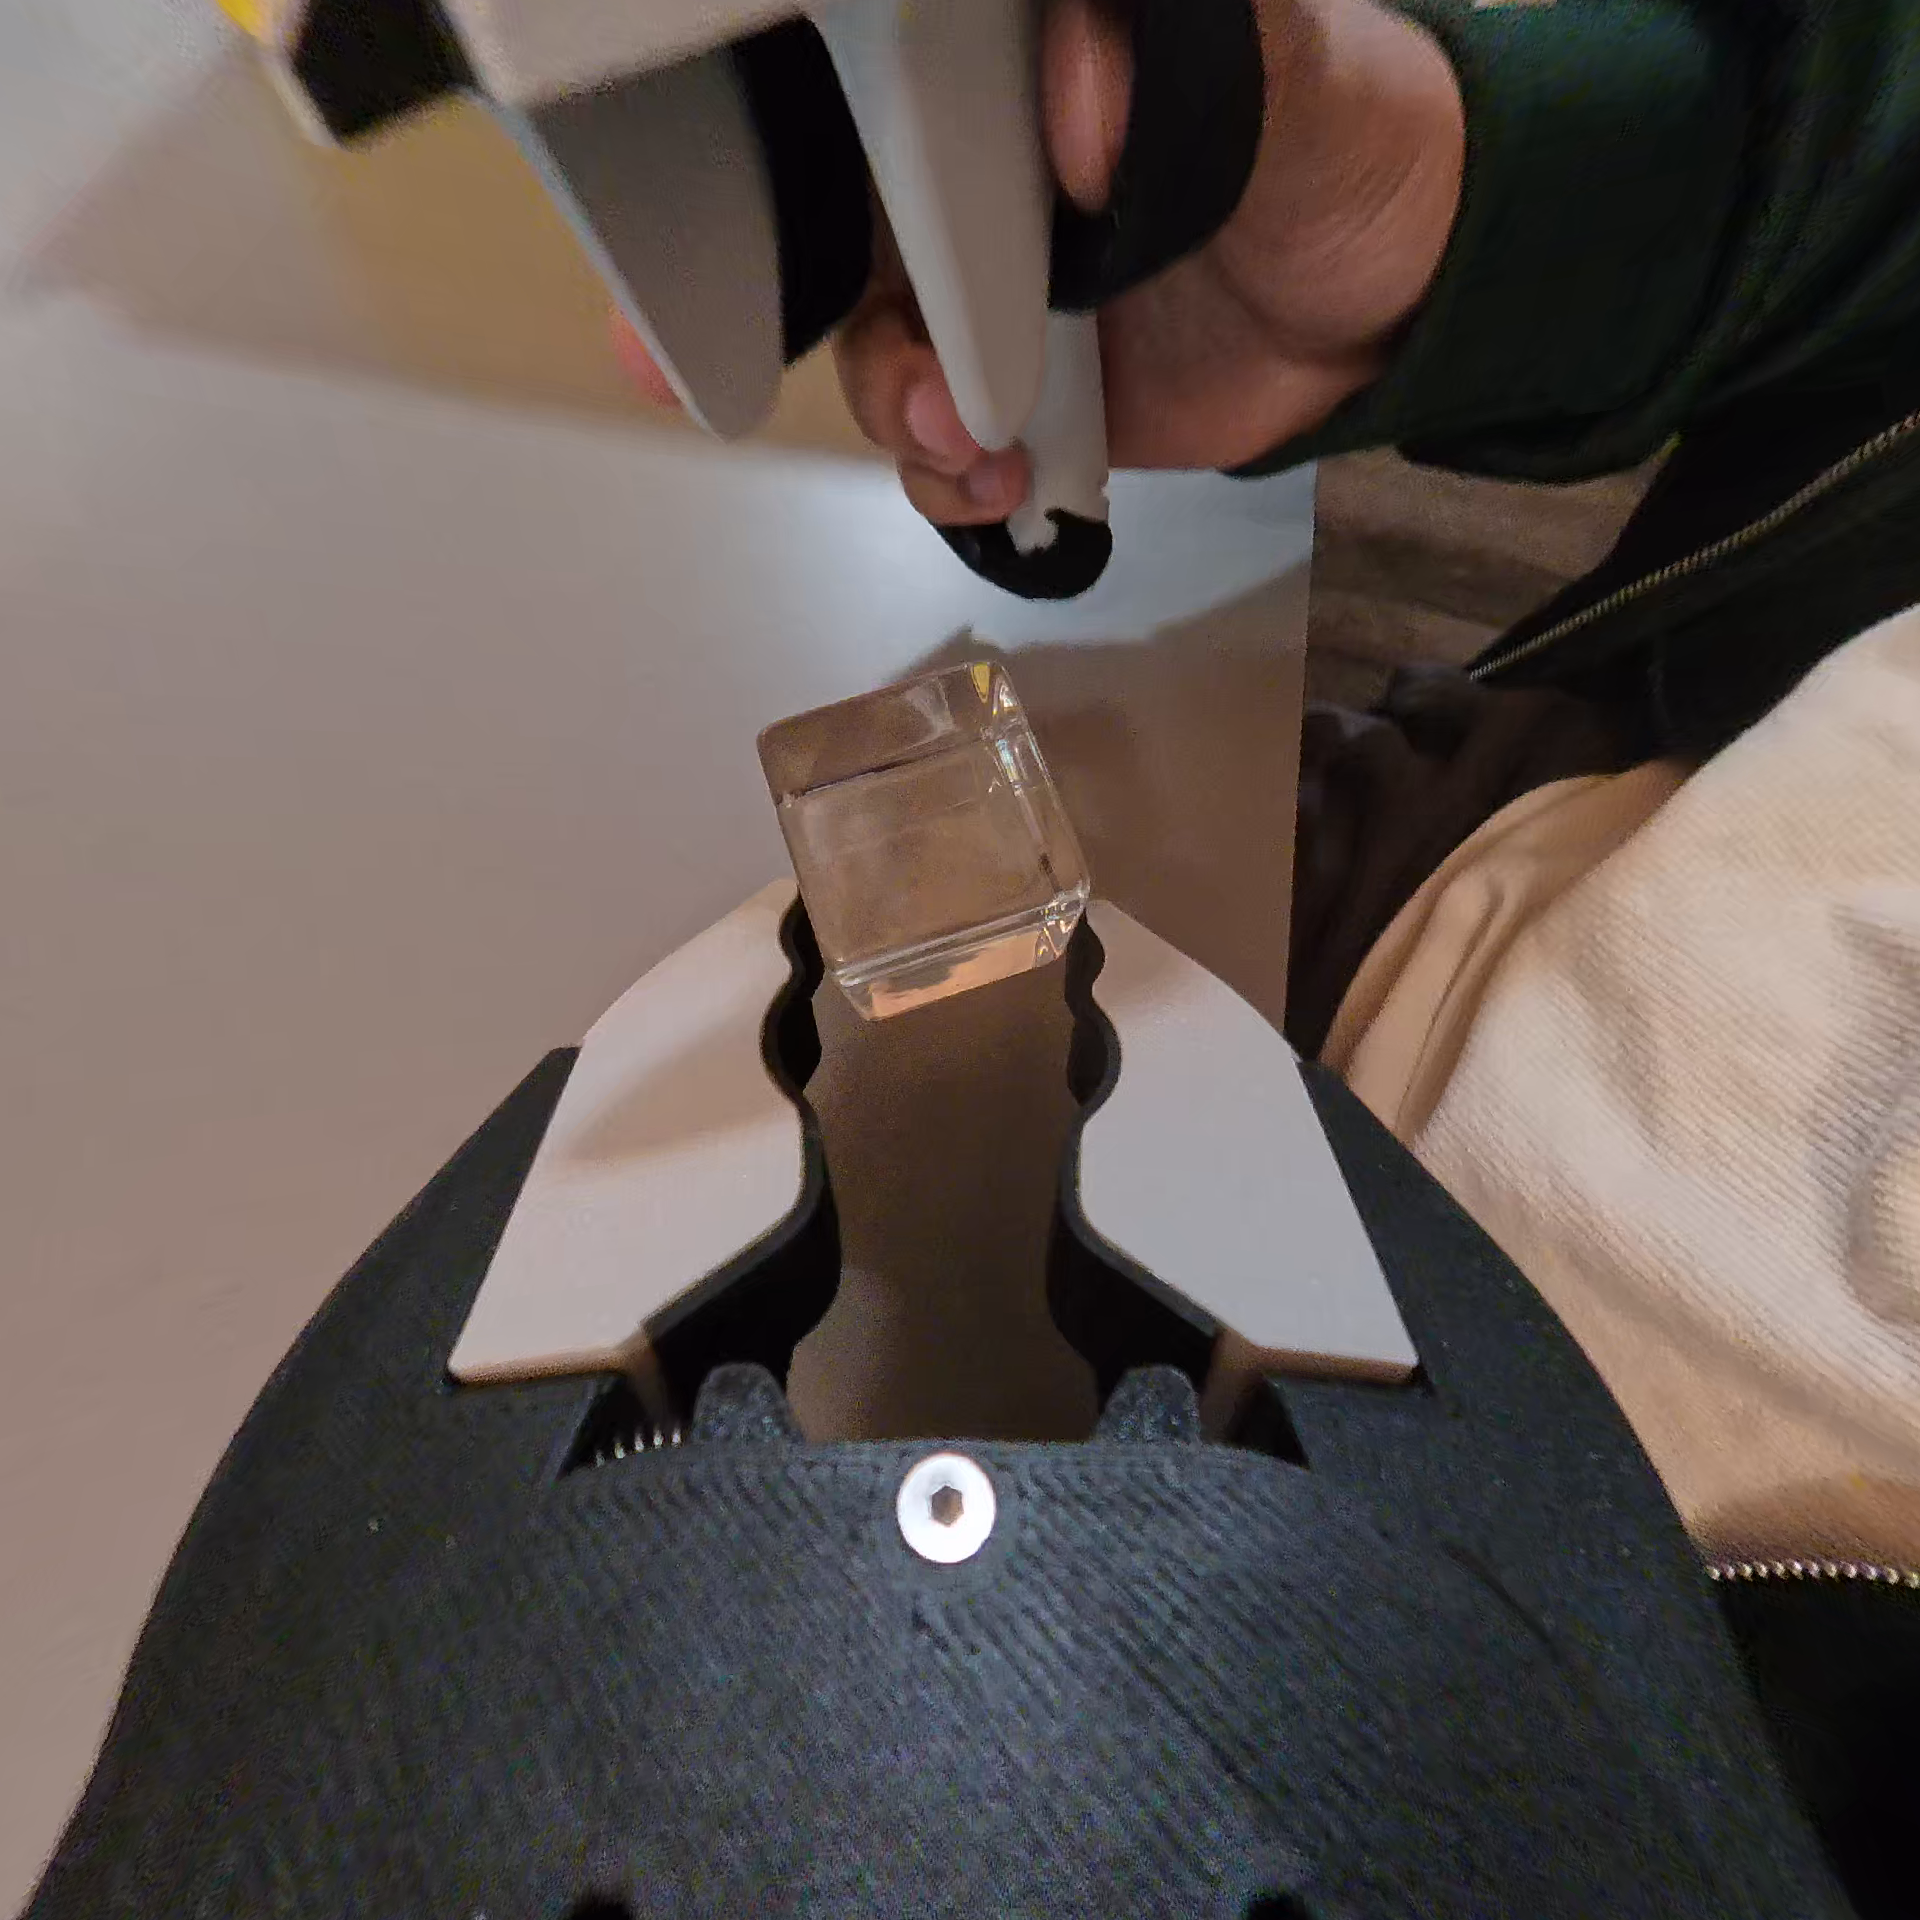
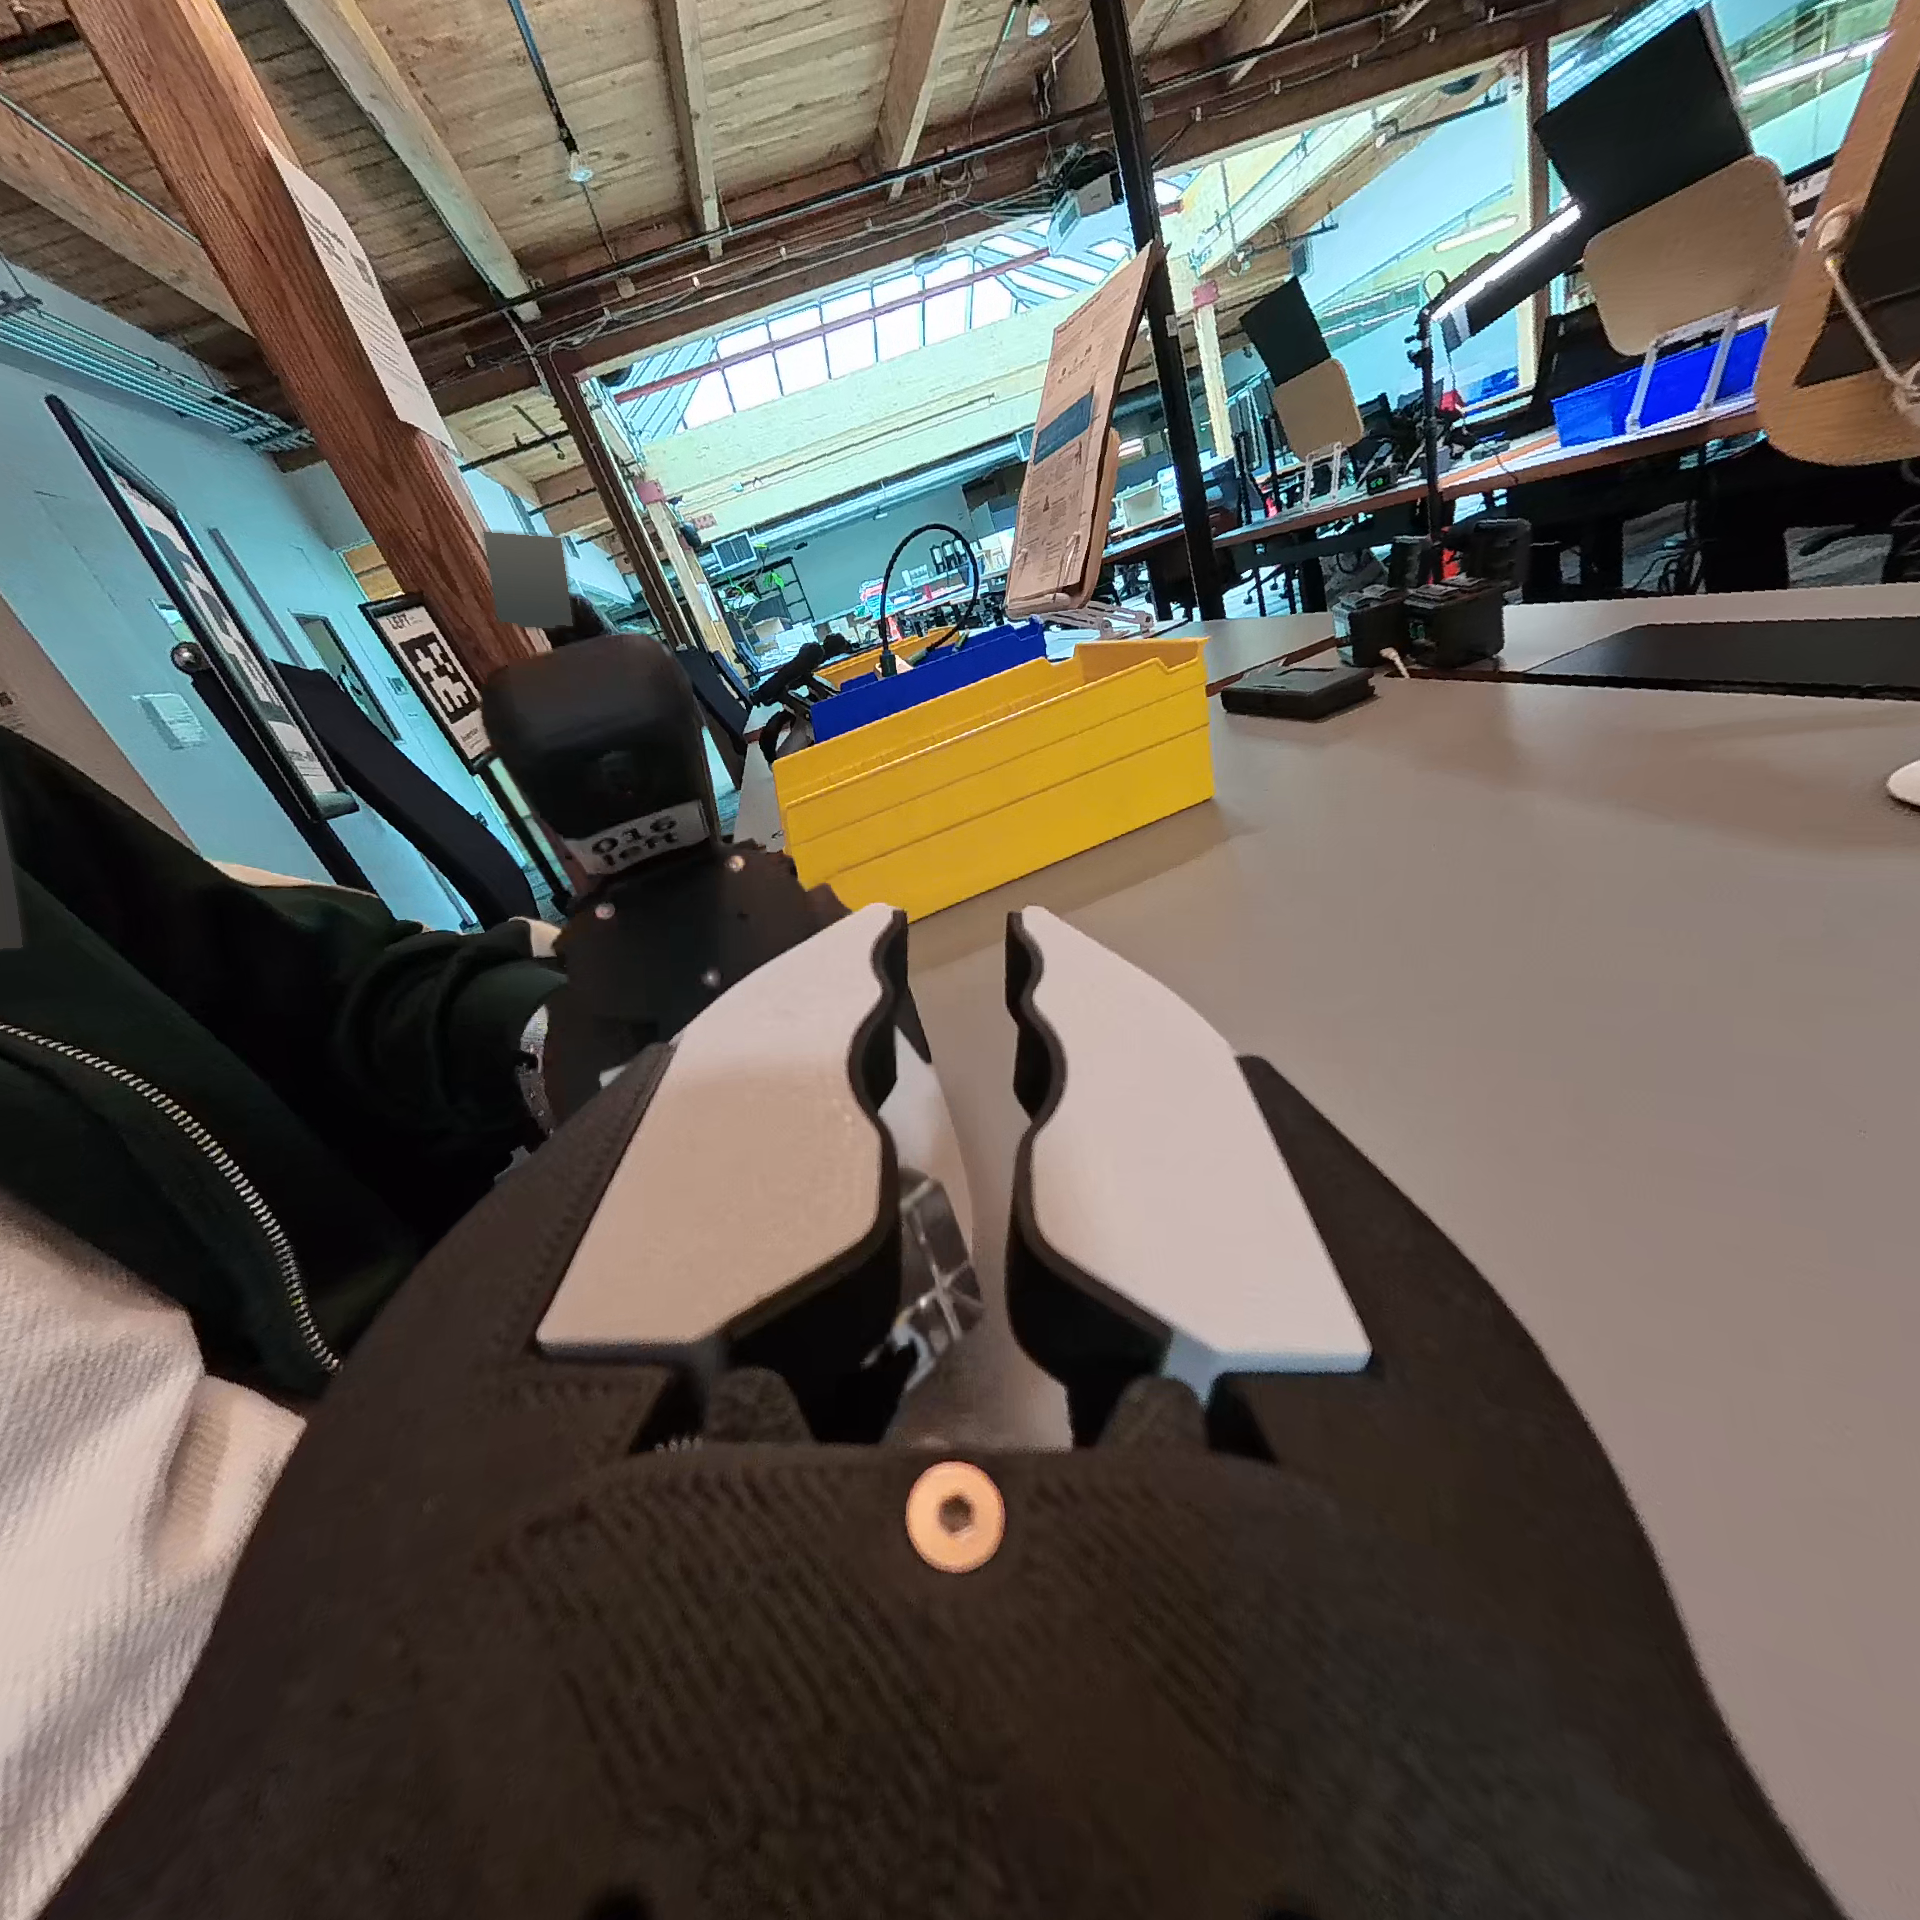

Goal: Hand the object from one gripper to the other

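Observation:
A clear cube (image 1: 920, 842) is pinched between the fingertips of my left gripper (image 1: 940, 914), which is shut on it and holds it tilted above the grey table (image 1: 312, 727). My right gripper (image 1: 862, 431) hangs above the cube in the left wrist view, held by a hand (image 1: 1247, 312), with its jaws apart and not touching the cube. In the right wrist view my right gripper (image 2: 954, 920) is open and empty. Through its gap a corner of the cube (image 2: 935, 1283) shows below, beside a white finger (image 2: 940, 1122) of the left gripper.
A yellow bin (image 2: 997, 769) with a blue bin (image 2: 925, 675) behind it stands on the grey table (image 2: 1507, 987). Black devices (image 2: 1423, 623) sit farther back. The table edge (image 1: 1299, 779) runs close to the person's dark jacket (image 1: 1714, 260) and cream garment (image 1: 1610, 1039).

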The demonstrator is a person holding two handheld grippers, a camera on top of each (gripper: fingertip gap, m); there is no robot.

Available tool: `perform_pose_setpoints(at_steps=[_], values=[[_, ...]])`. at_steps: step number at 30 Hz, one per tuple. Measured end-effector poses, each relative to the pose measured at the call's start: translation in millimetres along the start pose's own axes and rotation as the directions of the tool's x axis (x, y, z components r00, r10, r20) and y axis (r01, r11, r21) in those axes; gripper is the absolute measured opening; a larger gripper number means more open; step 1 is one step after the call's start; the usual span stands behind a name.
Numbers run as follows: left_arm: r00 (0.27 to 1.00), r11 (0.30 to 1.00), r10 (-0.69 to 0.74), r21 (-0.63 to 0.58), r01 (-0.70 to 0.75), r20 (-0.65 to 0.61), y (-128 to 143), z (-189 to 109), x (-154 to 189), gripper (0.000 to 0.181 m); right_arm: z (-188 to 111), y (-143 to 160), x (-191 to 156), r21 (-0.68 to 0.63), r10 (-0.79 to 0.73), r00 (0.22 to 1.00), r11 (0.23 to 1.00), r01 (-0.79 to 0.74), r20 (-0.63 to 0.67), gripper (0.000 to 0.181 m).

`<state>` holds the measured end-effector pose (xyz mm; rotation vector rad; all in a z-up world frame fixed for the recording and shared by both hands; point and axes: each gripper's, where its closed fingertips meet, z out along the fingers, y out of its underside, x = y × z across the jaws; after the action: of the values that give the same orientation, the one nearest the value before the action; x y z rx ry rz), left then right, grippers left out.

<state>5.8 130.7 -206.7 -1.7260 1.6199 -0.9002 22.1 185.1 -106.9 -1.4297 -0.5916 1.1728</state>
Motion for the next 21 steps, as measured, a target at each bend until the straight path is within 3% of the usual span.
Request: perform_pose_setpoints(at_steps=[1,7,10,15,21], values=[[1.000,1.000,-0.004,0.031,0.004,0.012,-4,-4,-4,0.046,0,-1,0,0.002,0.000,1.000,1.000,0.000,0.005,0.019],[0.995,0.973,-0.052,0.221,0.069,-0.083,-28,-31,-9,0.046,2,1,-15,-0.021,-0.029,0.992,0.999,0.032,0.124,0.038],[0.991,0.978,-0.030,0.203,0.057,-0.133,-22,-35,-8,0.046,4,17,-28,-0.114,-0.046,0.972,0.991,0.074,0.232,0.055],[0.988,0.991,0.070,0.125,-0.053,-0.139,-10,-32,-1,0.046,11,47,-39,-0.249,-0.048,0.958,0.961,0.121,0.282,0.065],[0.976,0.990,0.114,0.105,-0.095,-0.187,-10,-28,17,0.046,13,56,-49,-0.276,-0.098,0.942,0.942,0.193,0.322,0.062]])
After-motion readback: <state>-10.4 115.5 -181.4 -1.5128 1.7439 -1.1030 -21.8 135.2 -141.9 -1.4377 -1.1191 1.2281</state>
